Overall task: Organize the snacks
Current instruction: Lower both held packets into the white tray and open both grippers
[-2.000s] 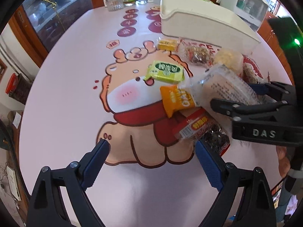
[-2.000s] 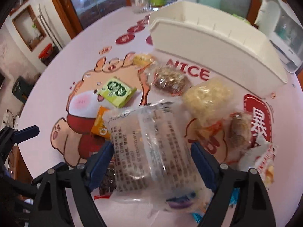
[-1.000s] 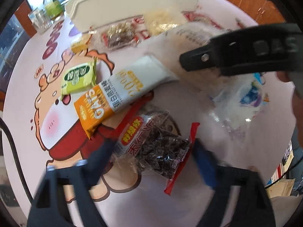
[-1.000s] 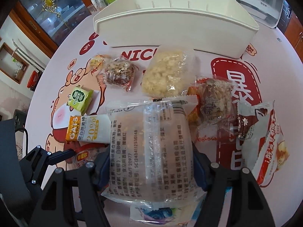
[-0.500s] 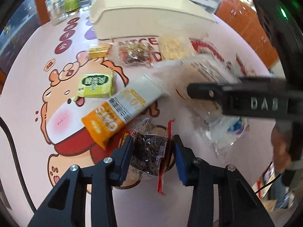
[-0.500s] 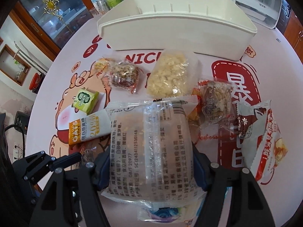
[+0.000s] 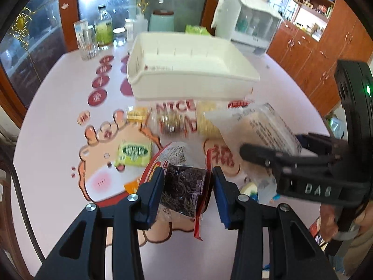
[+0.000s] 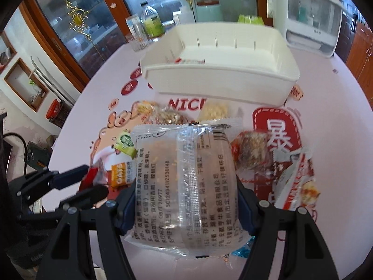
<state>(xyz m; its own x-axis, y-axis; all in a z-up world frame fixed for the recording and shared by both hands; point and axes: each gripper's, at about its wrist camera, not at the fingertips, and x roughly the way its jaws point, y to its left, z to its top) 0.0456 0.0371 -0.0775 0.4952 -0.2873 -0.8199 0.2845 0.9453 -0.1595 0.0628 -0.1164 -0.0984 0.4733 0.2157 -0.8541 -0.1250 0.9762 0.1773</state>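
Left claw: the left claw (image 7: 187, 186) is clenched on a red-edged clear packet of dark dried snack (image 7: 184, 186), held up off the pink cartoon-printed table (image 7: 58, 107).
Right claw: the right claw (image 8: 186, 200) is grasping a large clear plastic packet of pale crumbly cake with black print (image 8: 186, 186), its blue pads pressed on both sides; the packet hides much of the table behind it.
Bin: a long white plastic storage bin (image 8: 221, 79) stands at the far side of the table, beyond the loose snacks; one flat packet lies inside at its left end.
Between claws and bin: a green square packet (image 7: 135, 151), an orange oats bar (image 8: 122, 170), a small yellow packet (image 7: 137, 114), a clear bag of brown nut clusters (image 7: 171, 123) and a pale yellow puffed cake (image 8: 213, 110) lie on the table.
Right of the held cake: a brown nut cake in clear wrap (image 8: 253, 151) and a red-and-white snack bag (image 8: 296, 177).
Behind the bin: a green-labelled bottle (image 8: 151, 21), glass jars, a mint canister (image 8: 208, 11) and a white lidded box with a clear front (image 8: 310, 14).
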